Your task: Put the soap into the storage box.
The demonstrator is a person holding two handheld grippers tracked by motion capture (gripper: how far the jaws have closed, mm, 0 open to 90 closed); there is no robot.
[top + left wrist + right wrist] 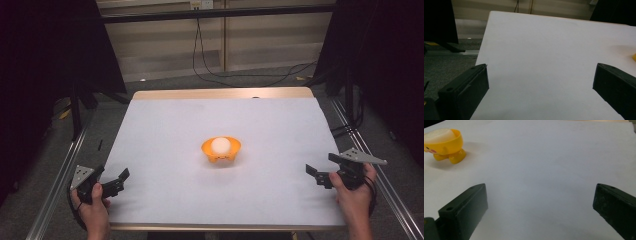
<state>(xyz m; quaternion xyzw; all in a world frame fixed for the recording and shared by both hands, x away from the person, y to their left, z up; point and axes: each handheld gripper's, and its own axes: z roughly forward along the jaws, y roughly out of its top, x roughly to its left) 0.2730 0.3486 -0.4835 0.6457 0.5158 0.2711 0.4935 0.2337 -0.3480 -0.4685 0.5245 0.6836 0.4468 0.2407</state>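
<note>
At the middle of the white-covered table [165, 200] sits the small orange plastic bowl on stubby feet [221, 151], with a white ball [220, 145] resting in it. Both my tongs are well apart from it: my left gripper [119, 181] near the table's left front corner, my right gripper [316, 176] at the right edge, each with jaws spread wide and holding nothing. I judge this the starting step; next I must reach inward toward the bowl.
</note>
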